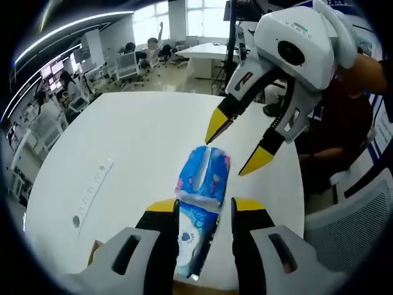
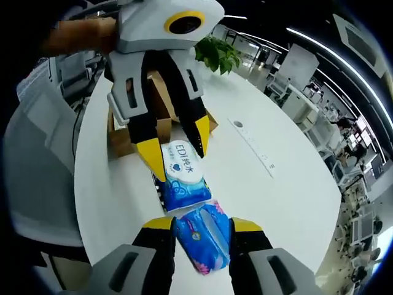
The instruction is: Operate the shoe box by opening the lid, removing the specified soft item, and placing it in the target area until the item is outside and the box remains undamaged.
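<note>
Behind everything is a big bright office with desks, chairs and people far away. Closer in is the round white table [image 1: 141, 141], and a white power strip [image 1: 92, 187] lies flat on it. In the right claw view a brown shoe box [image 2: 126, 138] sits at the table's far edge, behind my left claw, and a green plant [image 2: 218, 54] stands past it.

On the table, out of the box, lies the soft thing: a blue pack of tissues [image 1: 202, 184]. It looks light and squishy, with thin shiny plastic around it. I think it will bend and crinkle if I squeeze hard, and it may slip.

My left claw [image 1: 204, 212] is open, with its yellow tips on each side of the near end of the pack. I cannot tell if they touch it. My right claw [image 1: 241, 146] is open too. In the left claw view it hangs above the far end of the pack. In the right claw view its tips sit on both sides of that end.

I think the best place to hold is across the narrow sides, near the middle, with a soft squeeze, so the pack does not sag.
</note>
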Tool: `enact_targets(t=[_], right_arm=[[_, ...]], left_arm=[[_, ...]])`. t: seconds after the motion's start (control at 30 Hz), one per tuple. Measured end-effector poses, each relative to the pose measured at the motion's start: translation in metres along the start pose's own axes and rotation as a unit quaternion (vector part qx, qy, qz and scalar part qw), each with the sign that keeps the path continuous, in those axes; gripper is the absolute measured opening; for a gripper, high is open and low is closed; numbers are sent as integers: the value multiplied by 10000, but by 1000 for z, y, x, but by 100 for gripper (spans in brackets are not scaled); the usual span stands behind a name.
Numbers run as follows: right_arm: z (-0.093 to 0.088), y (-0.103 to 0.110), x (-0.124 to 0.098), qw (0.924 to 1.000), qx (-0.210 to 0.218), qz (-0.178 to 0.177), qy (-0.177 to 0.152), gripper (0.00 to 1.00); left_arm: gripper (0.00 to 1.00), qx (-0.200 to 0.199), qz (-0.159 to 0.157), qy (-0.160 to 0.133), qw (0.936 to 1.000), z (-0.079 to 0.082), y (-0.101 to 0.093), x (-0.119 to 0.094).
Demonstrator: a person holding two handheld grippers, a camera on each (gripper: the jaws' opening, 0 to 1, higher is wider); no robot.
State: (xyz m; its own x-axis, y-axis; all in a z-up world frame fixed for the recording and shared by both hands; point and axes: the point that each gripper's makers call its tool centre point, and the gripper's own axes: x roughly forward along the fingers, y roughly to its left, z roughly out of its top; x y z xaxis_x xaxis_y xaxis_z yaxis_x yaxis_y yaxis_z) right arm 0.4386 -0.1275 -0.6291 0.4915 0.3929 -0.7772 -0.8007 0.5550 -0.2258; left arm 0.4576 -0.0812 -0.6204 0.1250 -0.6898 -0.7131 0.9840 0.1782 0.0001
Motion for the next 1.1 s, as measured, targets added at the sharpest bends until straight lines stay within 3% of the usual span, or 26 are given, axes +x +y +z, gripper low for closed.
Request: enact_targets(t=[0.27,0.6,0.73,0.87,1.1], right_arm=[[44,35,4,9990,-103,284,-332,33],[94,87,34,9938,-540,808,-531,33],[106,104,50,9903,-698,1062,-568,33],[118,122,68,9850,-924,1314,-634,33],[130,150,100,9758,-1217,1695,-659,35]], left_arm=[[33,-122,208,-72,9997,-26,11,-51],[35,-250,521,-17,9983,-83,19,-114],[37,-439,704,-29,9966,-107,20,-136],[40,-634,936,-256,9933,-128,23,-162],[46,-1030,1303,-537,9846,-163,10,-199]])
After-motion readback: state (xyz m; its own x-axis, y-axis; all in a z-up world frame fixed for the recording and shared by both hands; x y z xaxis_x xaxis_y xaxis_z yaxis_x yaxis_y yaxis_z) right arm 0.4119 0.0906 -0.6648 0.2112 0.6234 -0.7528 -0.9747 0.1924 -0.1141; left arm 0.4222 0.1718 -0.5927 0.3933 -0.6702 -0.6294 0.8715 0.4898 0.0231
